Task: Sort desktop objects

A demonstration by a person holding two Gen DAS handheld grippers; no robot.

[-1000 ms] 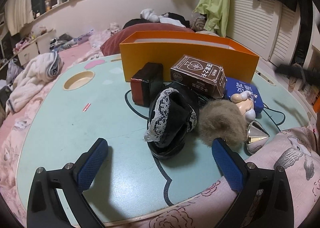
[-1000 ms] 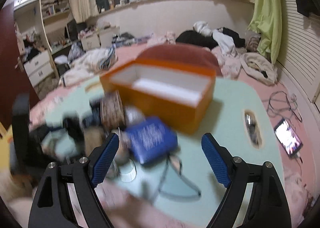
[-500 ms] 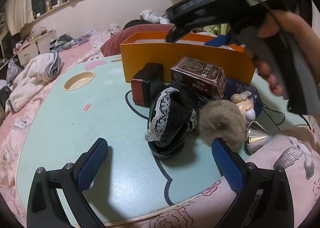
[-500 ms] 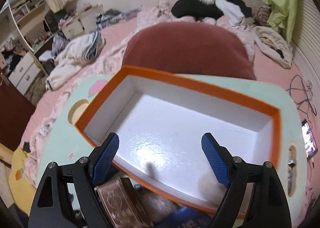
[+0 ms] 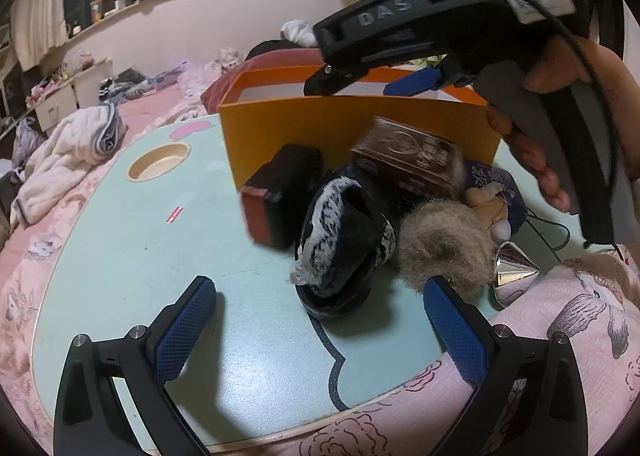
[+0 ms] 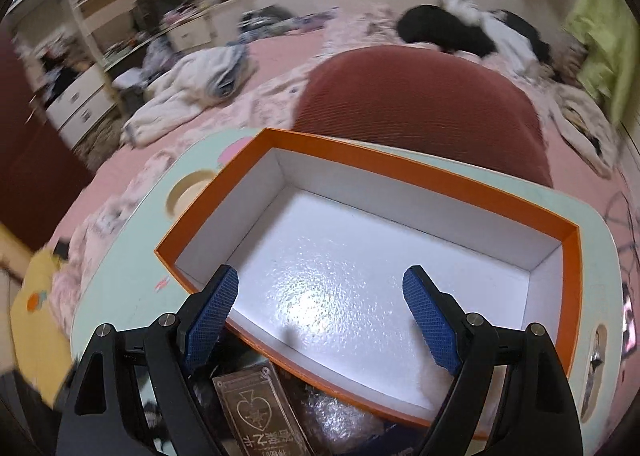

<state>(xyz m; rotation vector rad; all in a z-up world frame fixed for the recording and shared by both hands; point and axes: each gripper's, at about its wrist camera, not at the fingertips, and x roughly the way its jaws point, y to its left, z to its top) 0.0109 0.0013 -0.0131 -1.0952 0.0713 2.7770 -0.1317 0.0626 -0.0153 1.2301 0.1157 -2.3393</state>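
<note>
An open orange box (image 5: 352, 123) with a white inside (image 6: 360, 268) stands at the back of the pale green table (image 5: 132, 252). In front of it lie a red-and-black case (image 5: 280, 195), a brown card box (image 5: 412, 159), a black lace-trimmed shoe (image 5: 340, 240), a beige fur ball (image 5: 444, 244), a blue packet (image 5: 496, 183), a small doll (image 5: 486, 199) and a silver cone (image 5: 514, 272). My left gripper (image 5: 320, 320) is open and empty, low in front of the shoe. My right gripper (image 6: 320, 304) is open and empty above the box's near edge; it shows in the left wrist view (image 5: 384, 83).
A round cup recess (image 5: 158, 167) sits at the table's far left, and a small red sticker (image 5: 174, 214) lies near it. A dark red cushion (image 6: 416, 107) is behind the box. A black cable (image 5: 552, 223) runs at the right. Pink bedding (image 5: 560, 336) surrounds the table.
My right gripper swung from the right of the table up over the orange box and now looks down into it. The left gripper has tilted slightly; the objects stay in place.
</note>
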